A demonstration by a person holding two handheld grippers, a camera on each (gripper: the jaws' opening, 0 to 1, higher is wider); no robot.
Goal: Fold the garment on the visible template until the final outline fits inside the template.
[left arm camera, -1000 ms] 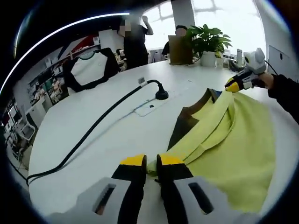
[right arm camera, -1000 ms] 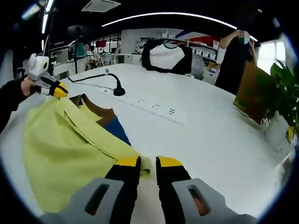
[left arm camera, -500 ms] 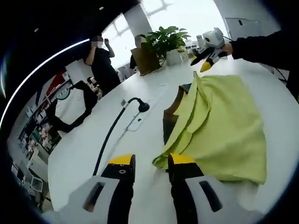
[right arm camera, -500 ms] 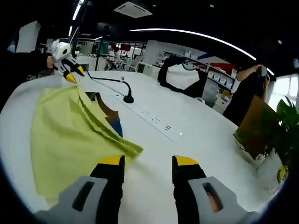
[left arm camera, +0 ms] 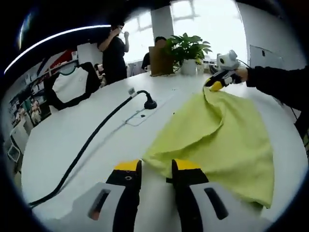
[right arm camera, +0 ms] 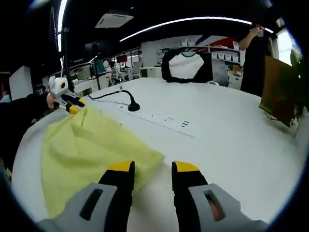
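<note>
1. The yellow garment lies spread on the white table, to the right of the black cable as the left gripper view frames it. Whatever template lies beneath is covered, so judge the fold against the cloth's own edges.

2. The left claw has its jaws parted narrowly, with a corner of the garment lying at or just between the tips. Whether it pinches the cloth I cannot tell; check the bite before pulling.

3. The right claw stands parted, the garment's near corner just ahead of it, nothing held. Close on one layer only, right at the corner.

4. In the right gripper view the other claw sits at the garment's far corner, beside the cable's plug.

5. Judgement: lift both corners evenly, keep the edge taut, and lay it flat without dragging cloth towards the cable.
</note>
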